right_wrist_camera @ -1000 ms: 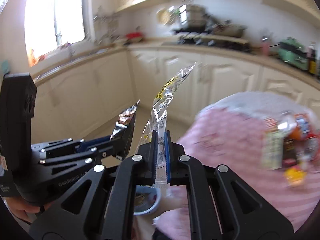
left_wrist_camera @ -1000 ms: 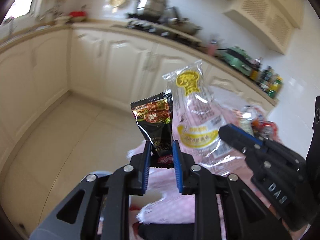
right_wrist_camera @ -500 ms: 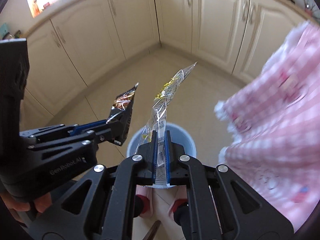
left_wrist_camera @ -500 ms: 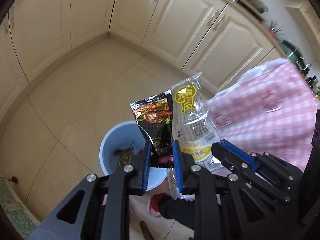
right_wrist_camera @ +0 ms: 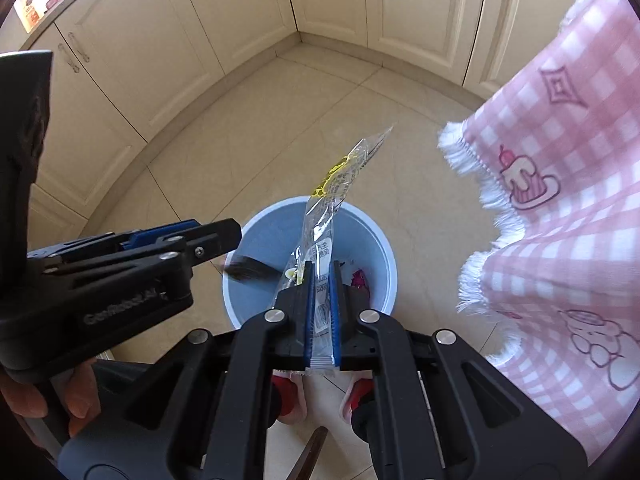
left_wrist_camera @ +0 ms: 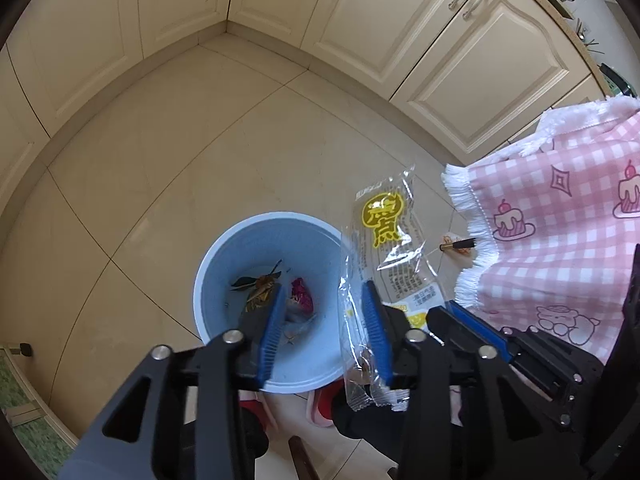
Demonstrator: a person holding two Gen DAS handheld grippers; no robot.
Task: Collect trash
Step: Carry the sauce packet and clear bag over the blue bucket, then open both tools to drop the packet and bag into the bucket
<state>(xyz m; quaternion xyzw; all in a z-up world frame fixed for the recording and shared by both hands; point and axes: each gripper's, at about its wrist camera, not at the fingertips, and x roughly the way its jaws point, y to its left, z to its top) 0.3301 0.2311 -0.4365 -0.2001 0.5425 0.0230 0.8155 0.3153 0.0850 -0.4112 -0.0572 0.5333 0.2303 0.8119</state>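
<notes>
The left black two-finger gripper with blue pads [left_wrist_camera: 324, 332] is seen part-open over the round pale-blue plastic bin [left_wrist_camera: 216, 268]; its jaws have just been opening and nothing is between them. In the right wrist view a blurred dark wrapper [right_wrist_camera: 248, 270] is seen just off the left gripper's tip, above the bin, apart from the pads. The right black two-finger gripper with blue pads [right_wrist_camera: 322, 312] is clamped together on the lower end of a clear plastic wrapper with yellow print [right_wrist_camera: 332, 196], which sticks up and forward over the bin's rim. In the left wrist view the same clear wrapper [left_wrist_camera: 384, 232] is seen flat-on, just beside the left gripper's right finger; whether it touches that finger cannot be told. Large yellow characters and small dark text lines are printed on it, not readable. "GenRobot.AI" is partly legible on the left gripper's body [right_wrist_camera: 120, 312]. Dried leaves and a pink scrap [left_wrist_camera: 300, 296] lie in the bin bottom. A pink checked fringed tablecloth with cake drawings [left_wrist_camera: 560, 240] hangs at right. A hand [right_wrist_camera: 52, 392] is seen on the left gripper's handle. The cream tiled floor [left_wrist_camera: 200, 140] lies beneath.
</notes>
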